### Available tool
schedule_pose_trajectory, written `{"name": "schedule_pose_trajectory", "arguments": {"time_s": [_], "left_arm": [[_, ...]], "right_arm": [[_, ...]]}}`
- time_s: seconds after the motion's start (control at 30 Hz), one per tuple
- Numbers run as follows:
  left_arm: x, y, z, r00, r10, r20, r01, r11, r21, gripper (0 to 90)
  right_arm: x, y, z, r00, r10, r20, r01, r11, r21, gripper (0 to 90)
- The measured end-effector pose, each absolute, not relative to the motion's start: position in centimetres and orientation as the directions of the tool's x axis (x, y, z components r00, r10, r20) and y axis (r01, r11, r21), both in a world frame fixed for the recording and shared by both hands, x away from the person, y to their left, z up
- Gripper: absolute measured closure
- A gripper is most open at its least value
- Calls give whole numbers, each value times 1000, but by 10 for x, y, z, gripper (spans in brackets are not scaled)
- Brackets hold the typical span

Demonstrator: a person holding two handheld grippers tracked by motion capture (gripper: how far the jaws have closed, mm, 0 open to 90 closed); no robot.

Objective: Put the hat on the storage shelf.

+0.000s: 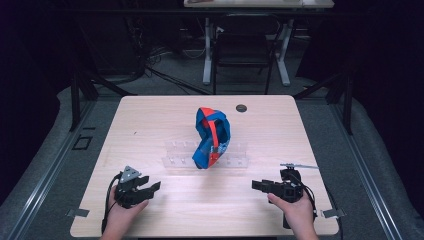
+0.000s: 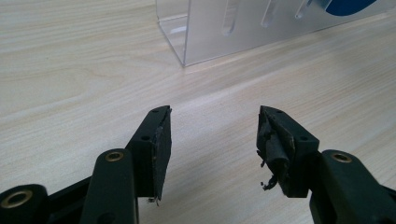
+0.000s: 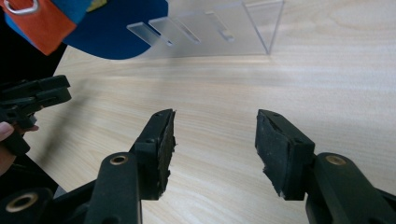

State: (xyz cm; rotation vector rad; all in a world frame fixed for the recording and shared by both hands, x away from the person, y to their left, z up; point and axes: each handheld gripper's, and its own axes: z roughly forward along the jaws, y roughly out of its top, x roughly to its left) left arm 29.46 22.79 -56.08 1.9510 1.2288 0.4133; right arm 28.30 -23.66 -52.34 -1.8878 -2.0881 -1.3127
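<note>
Nothing here can be read. The blue and orange cap (image 1: 211, 137) propped on the clear acrylic rack (image 1: 235, 155) shows no lettering or logo from where I stand, the rack itself is blank, and the wooden bench (image 1: 150, 125) carries no label or number. The black pads (image 2: 161, 144) of the gripper bear no marking either.

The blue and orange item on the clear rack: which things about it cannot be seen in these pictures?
- Blue and orange item: too small in the high view to identify; cut off by the top edge in the right gripper view.
- How it sits on the clear rack: hidden by the item itself.
- Dark round spot on the table: too small to identify.
</note>
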Motion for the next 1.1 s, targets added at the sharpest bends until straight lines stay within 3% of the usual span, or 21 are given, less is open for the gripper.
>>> {"name": "schedule_pose_trajectory", "arguments": {"time_s": [0.37, 0.7, 0.8, 1.0, 1.1], "left_arm": [[295, 223, -564, 491, 862, -123, 617, -245, 748, 451], [297, 220, -566, 501, 861, -88, 609, -279, 743, 437], [298, 222, -566, 493, 861, -123, 613, -243, 752, 440], [298, 222, -567, 514, 852, -98, 576, -258, 776, 431], [299, 221, -567, 504, 850, -157, 616, -225, 755, 389]], "right_arm": [[273, -245, -542, -274, 788, 551, 796, -135, 590, 462], [266, -243, -551, -365, 798, 480, 743, -61, 666, 440], [267, -242, -553, -375, 806, 457, 718, -59, 693, 419], [268, -243, -557, -363, 807, 465, 705, -89, 704, 407], [269, -247, -559, -319, 813, 488, 694, -150, 705, 396]]}}
